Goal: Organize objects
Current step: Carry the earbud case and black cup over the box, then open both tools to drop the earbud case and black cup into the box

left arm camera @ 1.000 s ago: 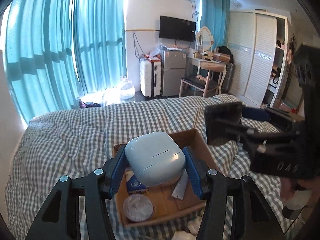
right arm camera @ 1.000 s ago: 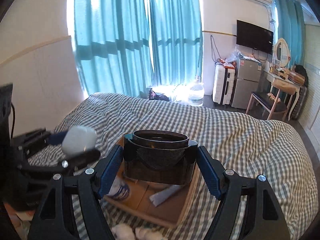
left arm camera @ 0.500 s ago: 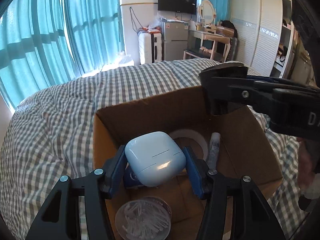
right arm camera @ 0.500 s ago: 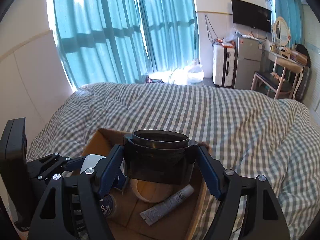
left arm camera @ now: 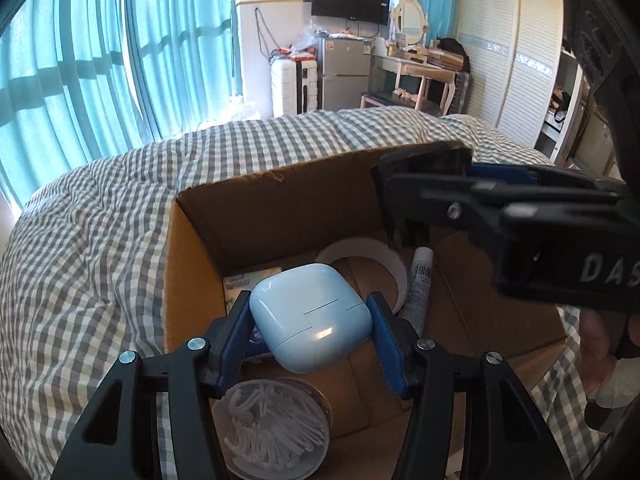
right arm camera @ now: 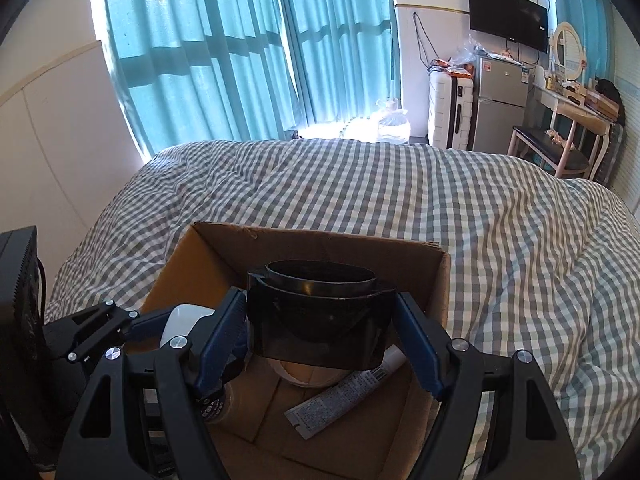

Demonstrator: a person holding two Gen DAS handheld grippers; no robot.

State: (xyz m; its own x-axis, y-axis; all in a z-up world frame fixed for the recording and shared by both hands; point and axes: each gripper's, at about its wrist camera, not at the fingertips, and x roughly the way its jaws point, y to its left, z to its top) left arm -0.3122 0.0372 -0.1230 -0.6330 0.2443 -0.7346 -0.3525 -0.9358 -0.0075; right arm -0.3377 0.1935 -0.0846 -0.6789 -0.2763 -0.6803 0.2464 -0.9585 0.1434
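My left gripper [left arm camera: 310, 326] is shut on a pale blue rounded case [left arm camera: 310, 316], held inside the open cardboard box [left arm camera: 280, 204] just above its floor. My right gripper [right arm camera: 320, 330] is shut on a dark see-through container [right arm camera: 318, 322] with a round rim, also low over the box [right arm camera: 320, 240]. In the left wrist view the right gripper [left arm camera: 424, 188] with its dark container reaches in from the right. Below lie a white tape roll [left arm camera: 384, 260], a white tube [right arm camera: 344, 392], a round tub of cotton swabs [left arm camera: 276, 428] and a small packet.
The box rests on a bed with a grey-and-white checked cover [right arm camera: 500, 232]. Teal curtains [right arm camera: 224, 52], a white suitcase [right arm camera: 450, 108], a small fridge [right arm camera: 500, 108] and a dressing table with stool [right arm camera: 560, 136] stand beyond. A person's hand [left arm camera: 600, 344] shows at the right edge.
Both grippers came down from well above the bed into the box over the first half second, still gripping their items. Since then they have barely moved.
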